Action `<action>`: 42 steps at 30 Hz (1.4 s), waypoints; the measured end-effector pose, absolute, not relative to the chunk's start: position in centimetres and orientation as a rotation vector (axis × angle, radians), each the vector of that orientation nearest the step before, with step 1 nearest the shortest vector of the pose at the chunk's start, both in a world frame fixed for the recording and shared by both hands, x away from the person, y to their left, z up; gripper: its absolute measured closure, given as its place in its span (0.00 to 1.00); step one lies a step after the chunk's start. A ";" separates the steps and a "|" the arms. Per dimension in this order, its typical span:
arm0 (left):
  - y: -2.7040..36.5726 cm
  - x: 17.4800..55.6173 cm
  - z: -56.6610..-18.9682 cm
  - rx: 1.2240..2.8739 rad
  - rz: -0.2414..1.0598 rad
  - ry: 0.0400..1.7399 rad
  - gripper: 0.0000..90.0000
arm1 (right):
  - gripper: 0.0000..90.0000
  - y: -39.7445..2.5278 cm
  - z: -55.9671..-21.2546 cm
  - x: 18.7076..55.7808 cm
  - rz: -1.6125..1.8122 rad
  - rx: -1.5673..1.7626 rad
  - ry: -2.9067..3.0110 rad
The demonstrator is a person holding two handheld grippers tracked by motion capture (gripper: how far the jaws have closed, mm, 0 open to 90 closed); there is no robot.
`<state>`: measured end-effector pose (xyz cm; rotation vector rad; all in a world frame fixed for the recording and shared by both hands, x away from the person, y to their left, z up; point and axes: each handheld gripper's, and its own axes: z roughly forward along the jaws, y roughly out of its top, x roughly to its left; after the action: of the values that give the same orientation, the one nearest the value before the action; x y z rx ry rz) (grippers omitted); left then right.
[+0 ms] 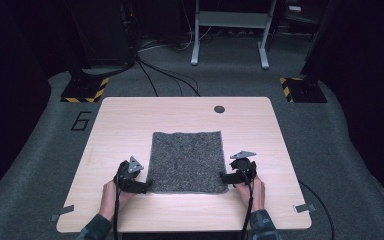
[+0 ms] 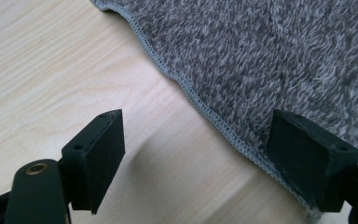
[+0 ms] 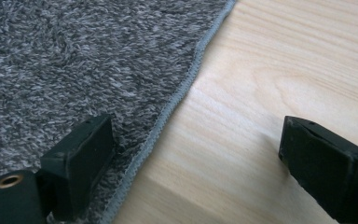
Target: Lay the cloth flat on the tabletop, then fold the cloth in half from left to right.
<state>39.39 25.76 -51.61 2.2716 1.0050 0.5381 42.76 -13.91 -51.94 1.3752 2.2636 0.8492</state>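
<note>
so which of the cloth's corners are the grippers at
The two near corners of the grey cloth: left gripper at near-left, right gripper at near-right; far corners lie untouched.

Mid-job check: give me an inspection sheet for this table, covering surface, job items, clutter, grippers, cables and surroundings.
Surface: light wooden table, round hole near far edge.
Job items: grey towel flat, hemmed edges slightly wavy.
Clutter: two tape strips at the near corners.
Grippers: left gripper open, straddling the towel's near left corner; right gripper open, straddling its near right corner.
Cables: black cables on the floor beyond the table.
Surroundings: grey carpet, striped stand bases, metal frame.
</note>
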 end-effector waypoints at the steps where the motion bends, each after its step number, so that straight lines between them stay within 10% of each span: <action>1: 25.7 39.3 -51.6 2.272 0.536 1.000 0.21 | 0.11 -14.1 -51.9 42.7 0.849 1.370 2.269; 42: 26.6 39.2 -49.3 2.212 0.451 1.039 0.10 | 0.05 -11.7 -49.6 40.3 0.995 1.248 2.294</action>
<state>39.23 26.58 -49.34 2.2125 1.0386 0.4511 40.27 -11.66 -49.65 1.2476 2.2936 0.9951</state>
